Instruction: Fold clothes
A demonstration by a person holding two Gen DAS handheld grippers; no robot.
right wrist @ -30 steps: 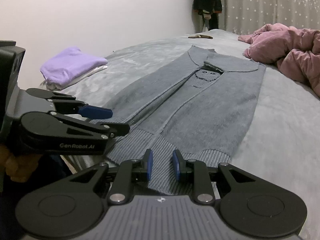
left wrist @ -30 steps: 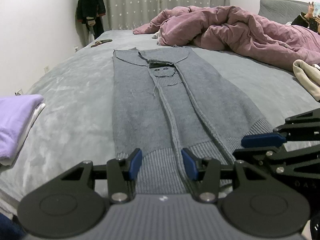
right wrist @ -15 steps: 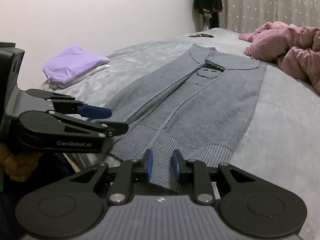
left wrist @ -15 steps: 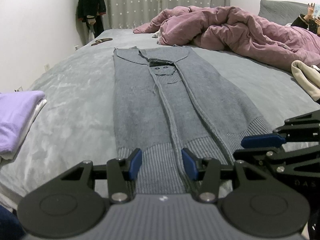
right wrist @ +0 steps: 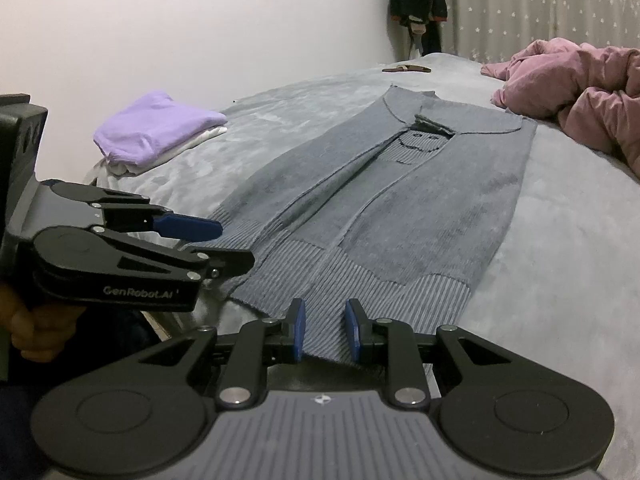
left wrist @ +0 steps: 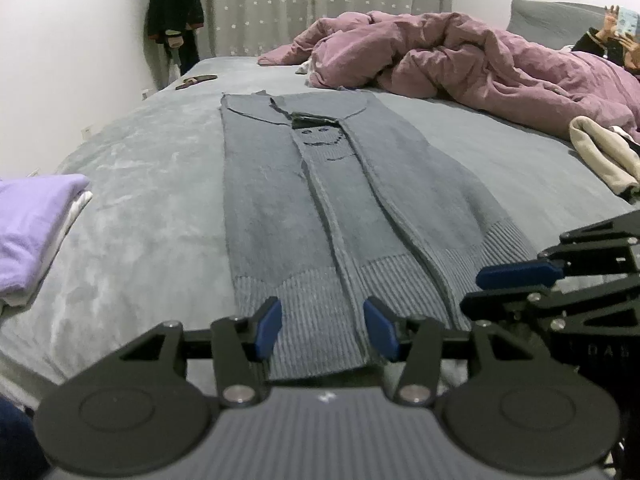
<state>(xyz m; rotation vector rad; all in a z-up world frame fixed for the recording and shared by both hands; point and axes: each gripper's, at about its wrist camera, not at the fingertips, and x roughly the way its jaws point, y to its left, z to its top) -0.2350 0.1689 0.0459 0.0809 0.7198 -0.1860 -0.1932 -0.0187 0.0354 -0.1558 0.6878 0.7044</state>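
A grey knit sweater (left wrist: 320, 200) lies lengthwise on the grey bed (left wrist: 140, 200), both sides folded inward, with a smiley face showing below the collar. My left gripper (left wrist: 324, 330) hovers at the ribbed hem, slightly left of centre. Its jaws are opening, and the hem lies flat between the blue pads, unpinched. My right gripper (right wrist: 326, 330) sits at the hem on the sweater (right wrist: 400, 208). A narrow gap shows between its pads, with ribbed fabric lying flat in it. Each gripper is visible from the other's camera: the right gripper (left wrist: 480, 290) and the left gripper (right wrist: 228, 244).
A folded purple and white pile (right wrist: 156, 124) sits near the bed's left edge. A rumpled pink duvet (left wrist: 460, 60) covers the far right, with a beige garment (left wrist: 600, 152) beside it and a person (left wrist: 612, 40) lying there. A dark coat (left wrist: 174, 12) hangs in the corner.
The left gripper's jaws have spread a little wider over the hem. The right gripper's gap is the same, and neither hand has shifted noticeably.
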